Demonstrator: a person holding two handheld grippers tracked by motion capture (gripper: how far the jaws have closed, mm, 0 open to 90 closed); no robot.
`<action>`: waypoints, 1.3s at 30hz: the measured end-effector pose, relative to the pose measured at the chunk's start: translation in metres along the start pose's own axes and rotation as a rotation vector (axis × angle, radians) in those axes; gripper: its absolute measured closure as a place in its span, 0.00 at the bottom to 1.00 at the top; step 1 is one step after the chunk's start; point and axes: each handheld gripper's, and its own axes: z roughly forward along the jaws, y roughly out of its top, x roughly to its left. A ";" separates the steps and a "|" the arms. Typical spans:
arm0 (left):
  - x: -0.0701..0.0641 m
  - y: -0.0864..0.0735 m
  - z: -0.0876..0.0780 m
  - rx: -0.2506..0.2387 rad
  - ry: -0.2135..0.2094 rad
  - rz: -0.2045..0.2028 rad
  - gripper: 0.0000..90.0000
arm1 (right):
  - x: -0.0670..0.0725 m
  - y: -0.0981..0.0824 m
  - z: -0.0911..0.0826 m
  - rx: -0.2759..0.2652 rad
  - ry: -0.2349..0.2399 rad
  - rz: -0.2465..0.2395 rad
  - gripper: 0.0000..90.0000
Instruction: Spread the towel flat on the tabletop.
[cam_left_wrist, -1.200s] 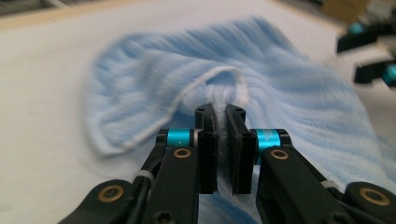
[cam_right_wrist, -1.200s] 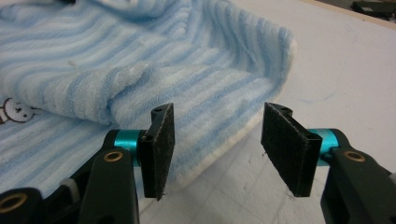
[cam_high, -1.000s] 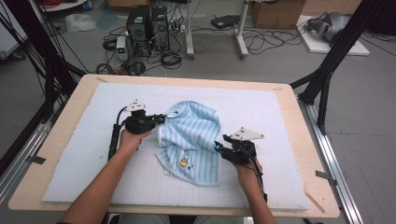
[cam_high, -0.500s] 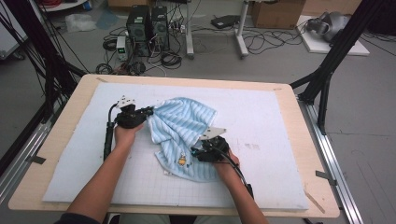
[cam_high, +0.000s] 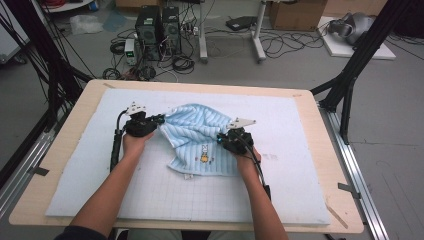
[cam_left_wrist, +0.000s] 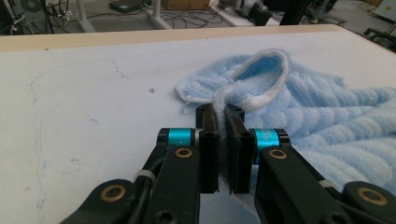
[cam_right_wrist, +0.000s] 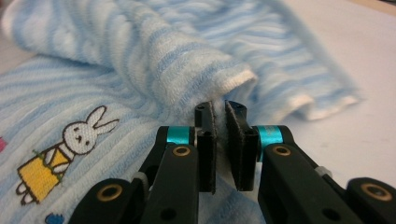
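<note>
Wooden counter (cam_high: 65, 165) with a pale blue mat (cam_high: 150, 195) on top. Behind, on the grey floor: two black computer boxes (cam_high: 159, 25), tangled cables (cam_high: 180, 62), a brown cardboard box (cam_high: 295, 7).

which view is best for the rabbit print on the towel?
Right gripper view: the rabbit print sits close and sharp on the blue striped towel, left of the jaws. In the high view it is a tiny mark. The left gripper view gives plain towel.
</note>
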 end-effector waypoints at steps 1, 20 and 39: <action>-0.001 -0.001 0.001 0.004 0.000 0.002 0.94 | -0.002 0.002 0.000 0.004 -0.032 -0.004 0.92; -0.003 -0.006 -0.032 0.033 -0.044 -0.059 0.41 | -0.005 -0.006 -0.032 -0.001 -0.159 0.039 0.57; -0.090 -0.040 -0.027 0.294 -0.200 0.218 0.48 | 0.016 -0.063 -0.090 -0.026 -0.129 0.022 0.56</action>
